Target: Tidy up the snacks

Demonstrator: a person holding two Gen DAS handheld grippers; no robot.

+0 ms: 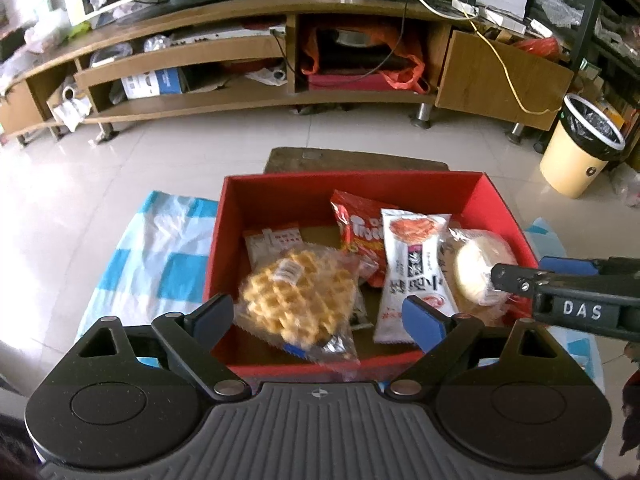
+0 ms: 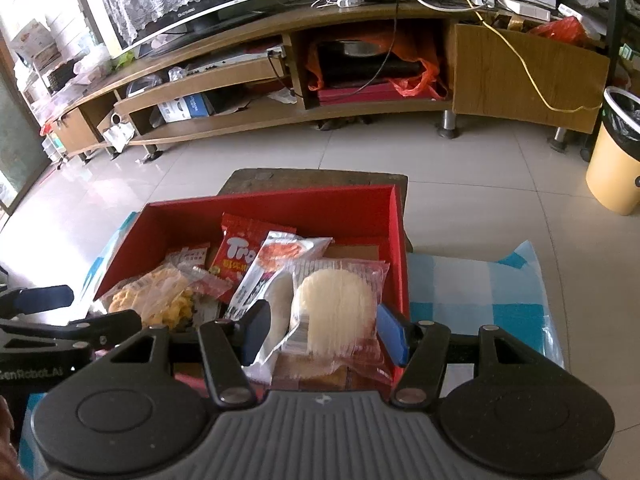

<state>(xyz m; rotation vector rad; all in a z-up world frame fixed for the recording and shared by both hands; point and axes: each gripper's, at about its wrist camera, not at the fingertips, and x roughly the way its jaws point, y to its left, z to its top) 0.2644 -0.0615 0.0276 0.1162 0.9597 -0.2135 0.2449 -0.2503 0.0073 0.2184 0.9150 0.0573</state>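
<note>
Several wrapped snacks fill a red box (image 1: 400,188) that sits on a blue-and-white checked cloth (image 1: 136,256), at the centre of both wrist views. In the left wrist view, the left gripper (image 1: 318,314) stands wide, its blue pads either side of a waffle packet (image 1: 300,292) at the near left of the box; the packet looks blurred, and whether either pad touches it cannot be told. Behind the waffle lie a small red-printed sachet (image 1: 274,238), a red snack bag (image 1: 358,228) and a white packet with dark lettering (image 1: 412,264). At the right of the box is a round white cake in clear wrap (image 2: 336,308). In the right wrist view, the right gripper (image 2: 322,332) is half-closed around this cake, one pad at each side of its wrapper, seemingly gripping it. A wooden TV stand (image 1: 248,96) crosses the upper frame, and a yellow bin (image 1: 576,148) stands at the right edge.
</note>
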